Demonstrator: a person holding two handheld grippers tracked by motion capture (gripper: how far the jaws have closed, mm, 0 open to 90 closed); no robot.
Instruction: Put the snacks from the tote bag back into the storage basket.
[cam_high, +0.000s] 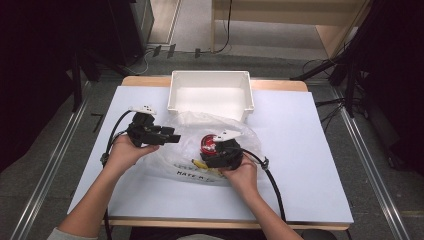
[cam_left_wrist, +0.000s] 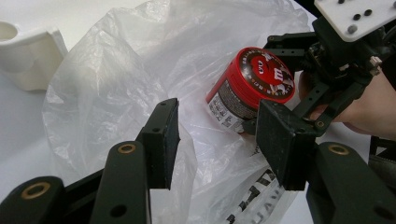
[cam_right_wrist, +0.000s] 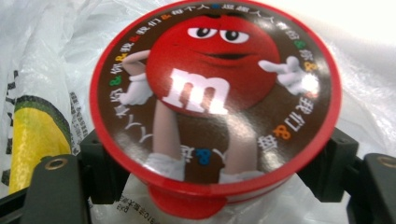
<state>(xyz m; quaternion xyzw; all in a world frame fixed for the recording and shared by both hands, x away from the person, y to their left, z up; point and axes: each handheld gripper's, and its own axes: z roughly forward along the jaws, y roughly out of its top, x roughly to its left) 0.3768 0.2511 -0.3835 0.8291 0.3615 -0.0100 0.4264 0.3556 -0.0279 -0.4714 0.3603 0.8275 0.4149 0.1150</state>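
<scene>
While your right tongs (cam_high: 212, 150) clamp the red candy tub (cam_left_wrist: 252, 88) over the clear plastic bag (cam_high: 200, 135) at the tabletop's (cam_high: 310, 165) near centre, keep the left tongs (cam_left_wrist: 217, 140) released; pinch the bag's left edge and hold the mouth wide before sliding the tub in.

The table (cam_high: 310, 165) has a pale, bluish-white top with a light wood edge showing along the near and far sides. A white plastic bin (cam_high: 210, 93) sits at the middle of the far edge. Floor (cam_high: 55, 150) is grey, with metal rails (cam_high: 372, 170) running along both the left and right sides of the table. Black cables (cam_high: 320, 65) are strewn on the floor past the far edge, near a light wooden piece of furniture (cam_high: 280, 15). Both far corners of the room are pretty dark, with black stands (cam_high: 75, 75) there.
</scene>
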